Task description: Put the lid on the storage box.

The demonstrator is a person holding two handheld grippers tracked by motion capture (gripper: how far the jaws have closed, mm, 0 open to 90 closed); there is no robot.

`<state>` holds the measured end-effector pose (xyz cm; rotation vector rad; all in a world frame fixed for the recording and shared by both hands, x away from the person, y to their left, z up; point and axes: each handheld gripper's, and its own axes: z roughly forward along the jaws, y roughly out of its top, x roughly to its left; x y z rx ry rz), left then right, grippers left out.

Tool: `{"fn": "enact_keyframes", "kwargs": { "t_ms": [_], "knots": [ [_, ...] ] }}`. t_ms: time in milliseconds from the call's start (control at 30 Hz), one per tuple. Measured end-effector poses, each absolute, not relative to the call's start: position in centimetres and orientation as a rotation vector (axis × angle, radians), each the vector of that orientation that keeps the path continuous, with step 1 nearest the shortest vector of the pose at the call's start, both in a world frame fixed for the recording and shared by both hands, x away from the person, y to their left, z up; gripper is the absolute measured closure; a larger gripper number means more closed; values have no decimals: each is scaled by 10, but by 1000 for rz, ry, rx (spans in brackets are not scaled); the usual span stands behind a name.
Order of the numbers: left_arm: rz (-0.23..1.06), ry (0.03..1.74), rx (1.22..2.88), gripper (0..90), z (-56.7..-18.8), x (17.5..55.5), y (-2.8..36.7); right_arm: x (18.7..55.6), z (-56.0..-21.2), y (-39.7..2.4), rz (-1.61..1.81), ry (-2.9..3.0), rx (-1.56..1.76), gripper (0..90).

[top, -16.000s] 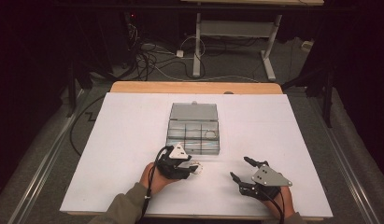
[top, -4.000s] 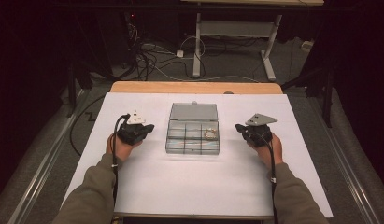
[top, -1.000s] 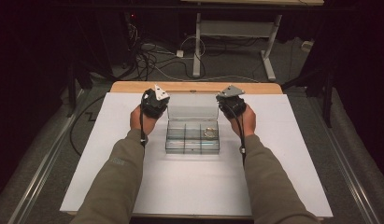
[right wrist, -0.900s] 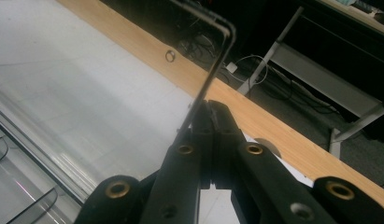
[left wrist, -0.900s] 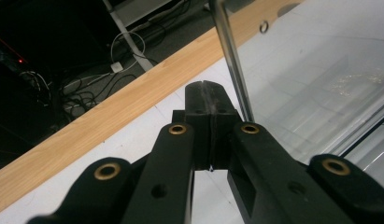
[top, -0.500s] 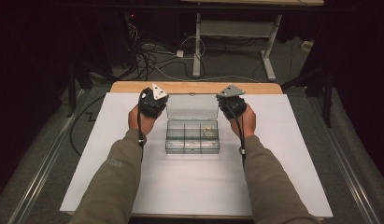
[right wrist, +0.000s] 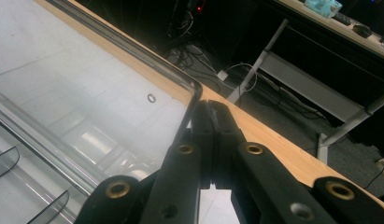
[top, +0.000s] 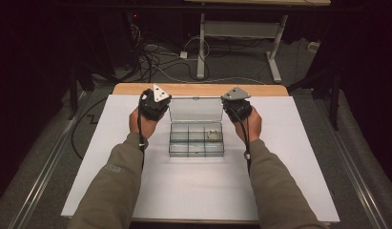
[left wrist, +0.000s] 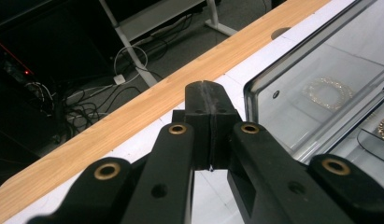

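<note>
A clear plastic compartment box [top: 196, 145] sits mid-table with its lid [top: 195, 109] standing up at the back. One back compartment holds a small gold piece [top: 213, 134]. My left gripper [top: 164, 102] is at the lid's left edge, jaws shut with nothing between them. In the left gripper view the closed tips [left wrist: 209, 95] sit just left of the lid [left wrist: 283, 79], and a gold ring [left wrist: 327, 93] shows through it. My right gripper [top: 227, 106] is at the lid's right edge, also shut and holding nothing. Its tips [right wrist: 209, 109] lie against the lid's corner [right wrist: 194, 91].
The box rests on a white sheet [top: 198, 186] over a wooden table, whose far edge [top: 198, 89] runs just behind the lid. Beyond it are a dark floor, cables [top: 155, 57] and a desk frame [top: 236, 33]. Both forearms reach in from the bottom.
Four seconds ago the grippers were beside the box; they now flank the lid at the back, and it stands more upright. Over the last second nothing visibly moved.
</note>
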<state>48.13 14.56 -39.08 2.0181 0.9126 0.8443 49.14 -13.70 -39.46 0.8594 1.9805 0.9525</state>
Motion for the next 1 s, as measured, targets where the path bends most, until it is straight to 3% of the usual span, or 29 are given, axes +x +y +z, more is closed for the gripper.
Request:
{"fn": "enact_keyframes", "kwargs": {
  "t_ms": [1000],
  "knots": [
    [901, 899, 1974, 864, -398, 451, 145, 462, -400, -137, 960, 1948, 865, 900]
  ]
}}
